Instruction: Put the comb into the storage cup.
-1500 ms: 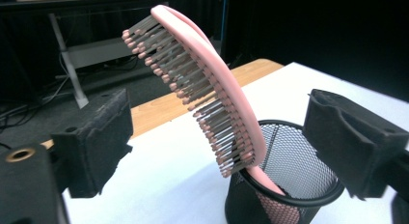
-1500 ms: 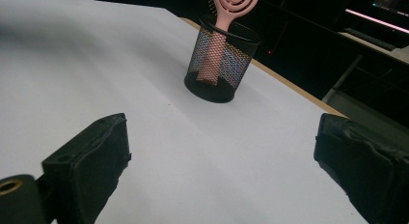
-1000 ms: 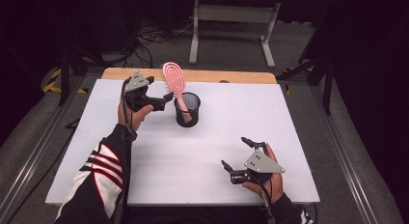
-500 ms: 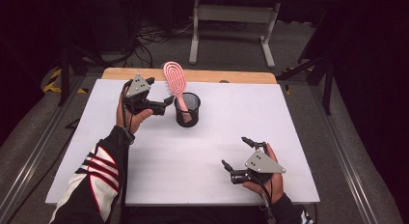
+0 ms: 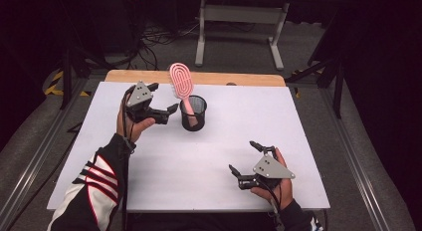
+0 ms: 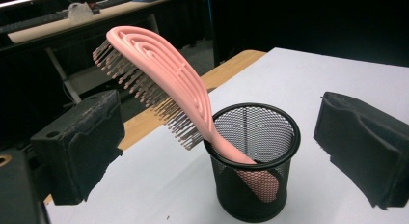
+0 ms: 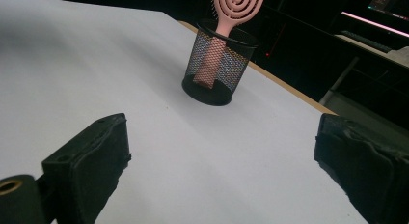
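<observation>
A pink hairbrush [image 5: 180,81] stands handle-down in a black mesh cup [image 5: 193,114] at the back middle of the white table [image 5: 298,116]. The head of the hairbrush leans toward the far left. My left gripper [image 5: 164,96] is open just left of the cup, with nothing between its fingers. In the left gripper view the hairbrush [image 6: 164,74] and the cup [image 6: 251,156] sit close ahead between the spread jaws. My right gripper [image 5: 242,155] rests open and empty near the table's front right. Its view has the cup [image 7: 219,64] and the hairbrush [image 7: 236,4] farther off.
A wooden strip [image 5: 249,79] runs along the table's back edge. Beyond it, a grey metal stand [image 5: 239,14] and cables lie on the dark floor. Metal rails [image 5: 40,156] flank the table on both sides.
My left gripper has drifted slightly toward the near side, still open beside the cup. The hairbrush, cup and right gripper have not moved.
</observation>
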A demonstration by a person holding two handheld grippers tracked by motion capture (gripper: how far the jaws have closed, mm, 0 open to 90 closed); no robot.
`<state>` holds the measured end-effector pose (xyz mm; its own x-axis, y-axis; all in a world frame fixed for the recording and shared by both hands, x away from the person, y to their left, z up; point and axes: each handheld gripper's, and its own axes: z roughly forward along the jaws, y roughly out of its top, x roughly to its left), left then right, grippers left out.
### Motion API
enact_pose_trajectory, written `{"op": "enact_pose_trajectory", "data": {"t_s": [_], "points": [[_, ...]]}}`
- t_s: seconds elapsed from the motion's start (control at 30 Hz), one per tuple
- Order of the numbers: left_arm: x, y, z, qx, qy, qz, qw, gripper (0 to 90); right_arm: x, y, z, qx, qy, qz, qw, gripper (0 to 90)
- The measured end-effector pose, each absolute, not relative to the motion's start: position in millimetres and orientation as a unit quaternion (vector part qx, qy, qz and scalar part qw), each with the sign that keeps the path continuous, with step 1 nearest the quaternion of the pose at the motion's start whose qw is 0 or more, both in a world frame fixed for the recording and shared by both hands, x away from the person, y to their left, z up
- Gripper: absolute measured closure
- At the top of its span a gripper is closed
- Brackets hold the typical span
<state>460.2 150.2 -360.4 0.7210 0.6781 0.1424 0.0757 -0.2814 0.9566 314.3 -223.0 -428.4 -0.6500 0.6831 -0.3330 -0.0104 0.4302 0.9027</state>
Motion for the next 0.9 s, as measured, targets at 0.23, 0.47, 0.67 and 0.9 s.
{"op": "enact_pose_trajectory", "data": {"t_s": [0.23,0.47,0.67,0.9], "points": [[452.1,150.2,-359.7,0.751,0.241,0.281,0.547,4.8,314.2,-223.5,-427.9,0.22,0.766,0.487,0.358,5.8],[443.2,150.2,-360.8,0.749,0.23,0.283,0.552,4.7,314.1,-223.7,-427.7,0.22,0.765,0.488,0.359,5.8],[436.9,152.0,-363.4,0.748,0.226,0.284,0.556,4.7,314.1,-224.0,-427.3,0.22,0.764,0.489,0.36,5.8],[431.0,153.5,-367.9,0.747,0.222,0.285,0.558,4.7,314.0,-223.9,-427.2,0.22,0.763,0.488,0.361,5.8]]}}
